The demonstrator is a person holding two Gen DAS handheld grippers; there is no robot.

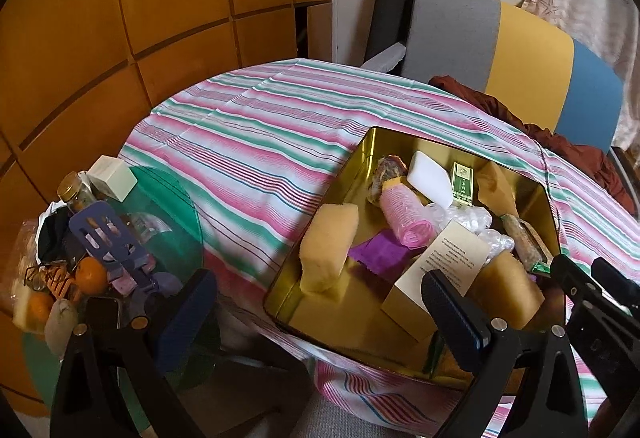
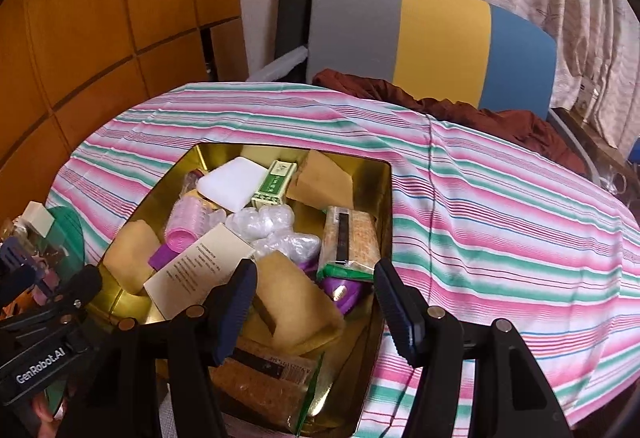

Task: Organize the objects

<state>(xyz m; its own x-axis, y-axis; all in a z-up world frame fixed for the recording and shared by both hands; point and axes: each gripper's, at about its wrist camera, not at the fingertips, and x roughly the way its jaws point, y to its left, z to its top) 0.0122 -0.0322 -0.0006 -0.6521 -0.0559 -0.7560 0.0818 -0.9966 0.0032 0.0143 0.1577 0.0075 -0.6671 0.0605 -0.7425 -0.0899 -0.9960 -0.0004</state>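
The counter (image 1: 248,126) carries one striped cloth and one gold tin (image 1: 360,166).

Left to right in the left wrist view:
- Two oranges (image 1: 91,275), one jar (image 1: 74,194) and one slotted spatula (image 1: 106,238) lie in a pile at the counter's left edge, well apart from the tin.
- The left gripper (image 1: 320,312) has its fingers released, with nothing between them.
- The tin holds three sponges (image 1: 330,250), one pink roller (image 1: 406,216), one white block (image 1: 430,174), one green box (image 1: 464,184) and one card (image 1: 456,258).

The right wrist view shows the tin from its near end. The right gripper (image 2: 316,302) hovers over it with fingers spread and empty. Only this view shows a second grain bar (image 2: 264,382) below the fingers, beside the first bar (image 2: 354,242), and one purple piece (image 2: 346,292). The pile is mostly cut off here.
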